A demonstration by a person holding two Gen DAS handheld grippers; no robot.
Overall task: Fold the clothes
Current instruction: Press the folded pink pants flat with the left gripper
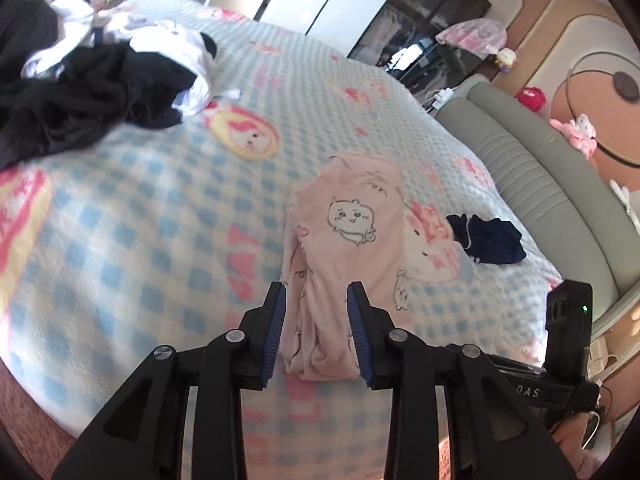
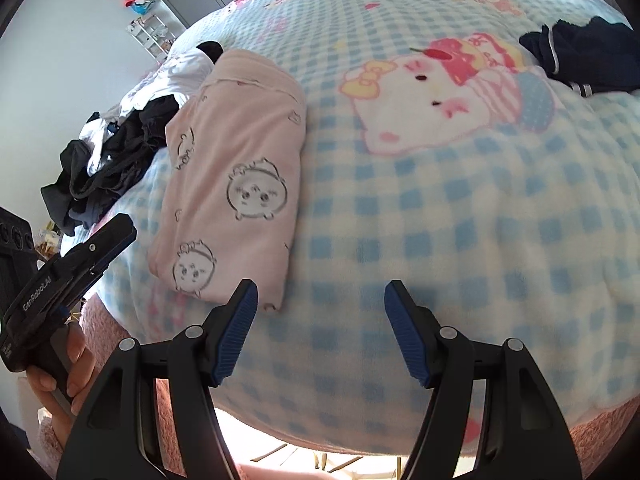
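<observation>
Both grippers spread, empty: left gripper [image 1: 316, 332] over folded pink garment [image 1: 344, 248], right gripper [image 2: 320, 332] over blanket [image 2: 460, 240]. Risk: regrabbing could undo fold.

The heap of black and white crumpled clothes [image 1: 92, 80] runs off the left edge of the left wrist view, so its full extent cannot be told. The small dark navy garment with white trim [image 2: 580, 56] is cut by the right edge of the right wrist view. The contents of the dark open wardrobe [image 1: 416, 36] are too small to name, perhaps hanging clothes.
</observation>
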